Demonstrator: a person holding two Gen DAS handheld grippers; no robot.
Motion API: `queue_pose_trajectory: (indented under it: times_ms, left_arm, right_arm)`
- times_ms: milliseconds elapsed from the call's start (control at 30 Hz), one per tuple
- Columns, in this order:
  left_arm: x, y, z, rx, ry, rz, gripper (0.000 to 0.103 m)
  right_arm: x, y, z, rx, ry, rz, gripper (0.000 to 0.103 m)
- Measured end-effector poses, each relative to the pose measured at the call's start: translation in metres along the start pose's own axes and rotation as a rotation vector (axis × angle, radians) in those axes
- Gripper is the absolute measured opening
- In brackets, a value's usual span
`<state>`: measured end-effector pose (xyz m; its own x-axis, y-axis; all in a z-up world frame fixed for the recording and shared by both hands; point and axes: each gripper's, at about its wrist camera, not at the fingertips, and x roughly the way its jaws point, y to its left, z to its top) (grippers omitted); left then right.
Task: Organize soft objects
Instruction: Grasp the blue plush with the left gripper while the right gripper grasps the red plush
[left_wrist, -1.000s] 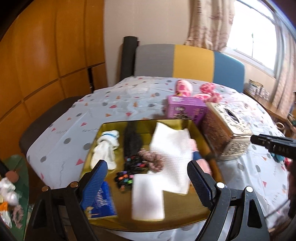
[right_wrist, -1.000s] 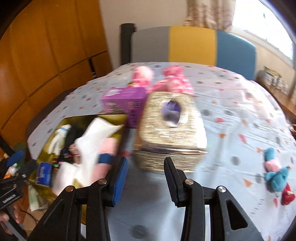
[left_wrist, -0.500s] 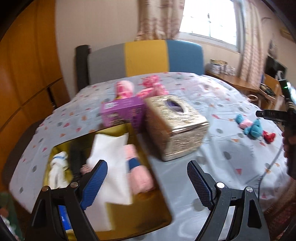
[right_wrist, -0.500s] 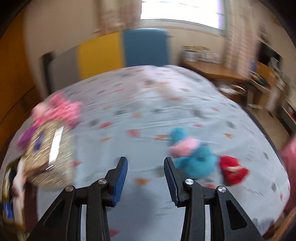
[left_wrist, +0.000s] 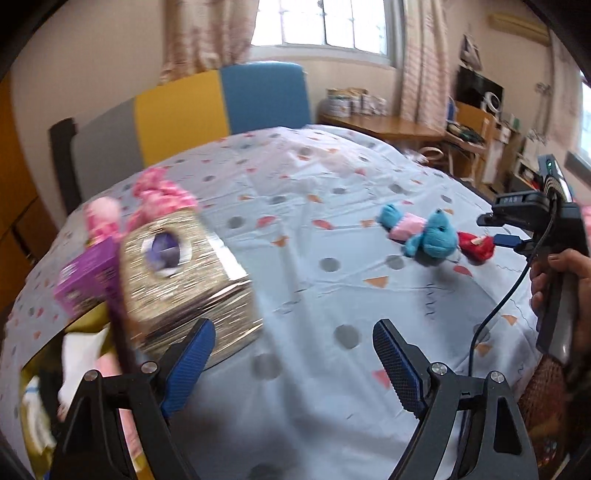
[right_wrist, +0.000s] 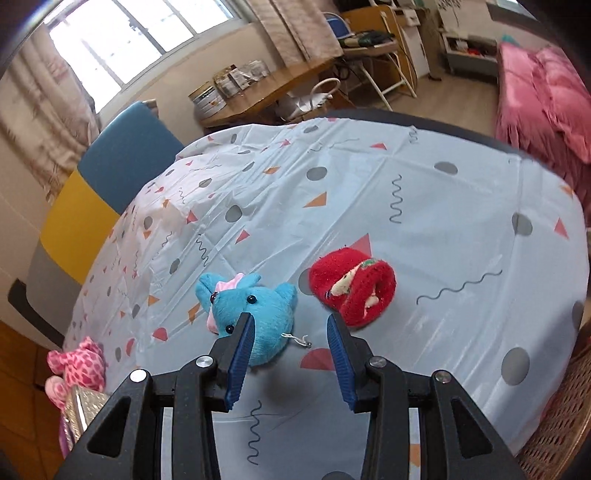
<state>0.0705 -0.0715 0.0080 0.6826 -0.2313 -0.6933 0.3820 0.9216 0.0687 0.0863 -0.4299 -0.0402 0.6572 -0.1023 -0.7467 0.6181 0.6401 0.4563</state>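
In the left wrist view we note a gold tissue box at left centre, blurred, with a purple box touching its left side and a pink plush just behind both. At the lower left edge a gold tray holds white cloth and pink items, too smeared for us to sort. The patterned tablecloth fills the middle of the frame. The left gripper has its blue-padded fingers wide apart with nothing between them, only bare cloth; its left finger overlaps the near corner of the tissue box in the picture. At right centre we see the blue plush toy lying well apart from this gripper, with the red sock roll touching its right side, and the person's hand on the other handle at the far right edge. In the right wrist view the right gripper is also parted and empty. The blue plush toy lies just beyond and slightly left of the gap, the left fingertip overlapping its body; we cannot tell whether it touches. The red sock roll sits just above the right fingertip, beside the toy. A small metal loop trails from the toy into the gap.
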Motion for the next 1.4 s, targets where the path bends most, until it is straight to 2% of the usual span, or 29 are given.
queue_pose_trajectory:
  times_ms: [100,200,300,467,633,900,967,1000,1067,1100,1200,1267,1400]
  left_arm:
    - [0.023,-0.024,0.015,0.036,0.034,-0.064,0.084]
    - [0.05,-0.043,0.032,0.008,0.083,-0.163,0.083]
    - [0.077,-0.062,0.05,-0.015,0.131,-0.229,0.084]
    - [0.119,-0.103,0.082,-0.042,0.174,-0.32,0.095]
    - [0.156,-0.137,0.102,-0.046,0.193,-0.354,0.096]
    - [0.225,-0.176,0.113,-0.094,0.305,-0.335,0.099]
    - [0.236,-0.18,0.11,-0.111,0.318,-0.355,0.083]
    - [0.239,-0.18,0.11,-0.12,0.324,-0.374,0.068]
    - [0.237,-0.179,0.108,-0.129,0.318,-0.418,0.057]
    - [0.235,-0.179,0.108,-0.122,0.317,-0.476,0.051]
    - [0.222,-0.177,0.107,-0.067,0.289,-0.504,0.044]
    - [0.216,-0.171,0.106,-0.059,0.282,-0.512,0.044]
    - [0.2,-0.148,0.101,-0.035,0.257,-0.481,0.044]
  right_arm:
    - [-0.003,-0.012,0.001,0.066,-0.007,0.024,0.041]
    - [-0.008,-0.024,0.004,0.136,-0.038,0.051,0.041]
    - [-0.012,-0.032,0.006,0.192,-0.058,0.079,0.047]
    - [-0.013,-0.04,0.008,0.242,-0.061,0.126,0.05]
    - [-0.01,-0.042,0.008,0.263,-0.041,0.167,0.05]
    - [-0.003,-0.041,0.006,0.267,0.004,0.196,0.05]
    - [-0.002,-0.04,0.006,0.268,0.009,0.198,0.051]
    - [-0.002,-0.04,0.006,0.266,0.009,0.197,0.051]
    - [-0.002,-0.039,0.005,0.262,0.014,0.203,0.051]
    - [-0.001,-0.038,0.005,0.259,0.017,0.205,0.051]
    - [-0.001,-0.038,0.005,0.255,0.019,0.203,0.051]
    - [-0.002,-0.038,0.005,0.247,0.01,0.187,0.051]
    - [-0.003,-0.034,0.007,0.212,-0.002,0.148,0.051]
